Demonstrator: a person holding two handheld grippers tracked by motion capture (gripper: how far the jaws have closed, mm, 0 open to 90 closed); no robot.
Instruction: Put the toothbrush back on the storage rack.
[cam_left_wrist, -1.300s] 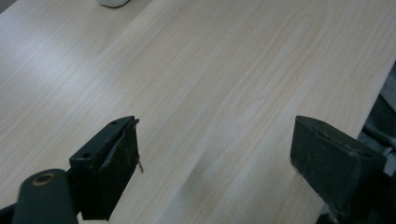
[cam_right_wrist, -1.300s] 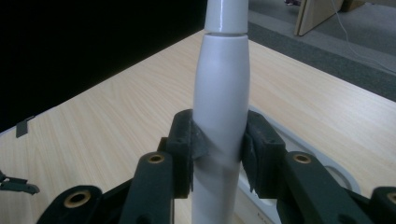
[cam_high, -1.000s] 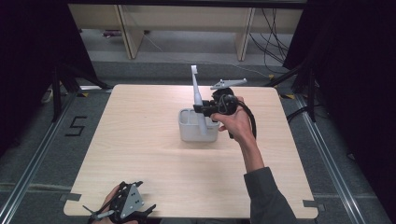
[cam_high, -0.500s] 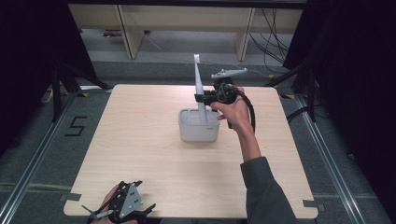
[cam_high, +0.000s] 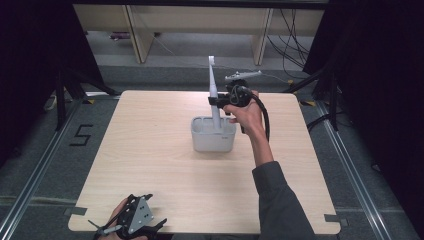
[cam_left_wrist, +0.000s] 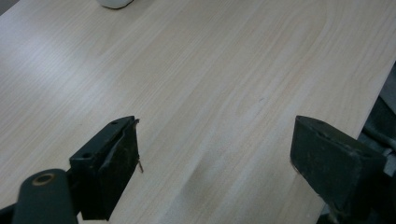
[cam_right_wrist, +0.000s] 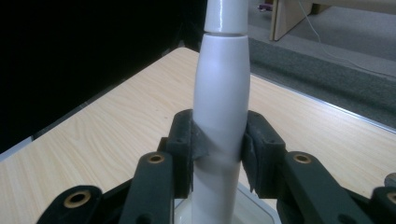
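At 6 o'clock, the left gripper (cam_high: 131, 224) rests at the table (cam_high: 150, 165) edge, jaws wide and empty. At centre, the right gripper (cam_high: 218, 100) clamps the white handle (cam_high: 213, 85), swung from a lean to nearly upright in the white holder (cam_high: 213, 135), suggesting insertion or withdrawal. Its lower end is hidden inside.

The right arm (cam_high: 270, 185) reaches from the near right edge toward the far middle of the table, its forearm bare past a dark sleeve. The right hand (cam_high: 247, 112) holds the right gripper (cam_high: 216, 101) raised, jaws pointing left and clamped on both sides of a white handle (cam_right_wrist: 220, 107). The left hand (cam_high: 117, 220) rests at the near left edge, holding the left gripper (cam_left_wrist: 215, 154) low over the wood with its jaws wide apart and nothing between them.
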